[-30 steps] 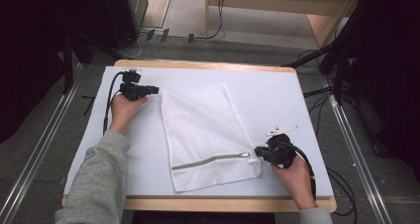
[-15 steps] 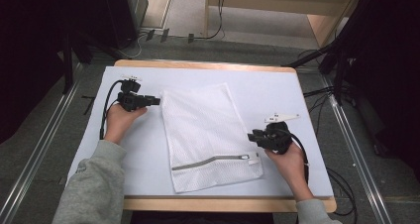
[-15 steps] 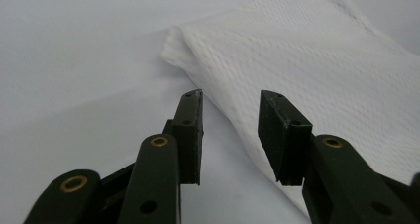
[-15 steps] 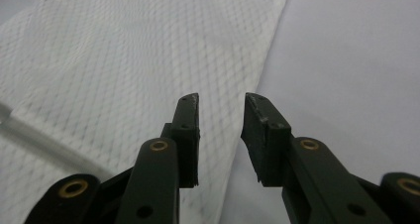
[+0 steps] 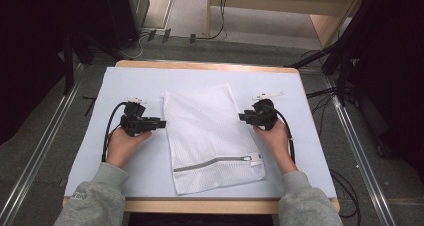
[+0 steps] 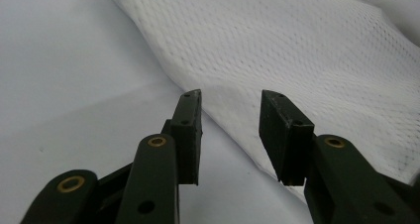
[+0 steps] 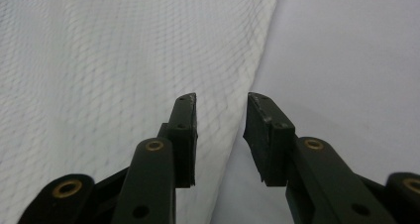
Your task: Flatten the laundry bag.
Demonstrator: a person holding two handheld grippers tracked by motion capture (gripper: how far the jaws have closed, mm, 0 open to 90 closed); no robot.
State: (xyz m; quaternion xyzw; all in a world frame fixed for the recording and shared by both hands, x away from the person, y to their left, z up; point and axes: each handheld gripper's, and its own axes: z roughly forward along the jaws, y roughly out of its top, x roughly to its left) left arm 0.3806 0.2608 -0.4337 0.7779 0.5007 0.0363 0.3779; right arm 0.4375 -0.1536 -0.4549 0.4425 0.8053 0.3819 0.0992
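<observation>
Mesh bag (image 5: 210,131) flat on table (image 5: 310,151)

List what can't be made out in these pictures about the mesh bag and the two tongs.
- Mesh bag contents: high view, the white mesh is too fine to see through.
- Zipper pull: high view, too small to read.
- Left tongs: left gripper view, whether the tips touch the bag's edge; the angle is too low.
- Right tongs: right gripper view, the same doubt.
- Bag's zipper end: both gripper views, cut off by the frame.

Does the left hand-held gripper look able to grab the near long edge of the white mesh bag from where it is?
Probably yes. The left hand-held gripper has open jaws with the mesh bag edge running between them, and nothing lies in the way.
</observation>
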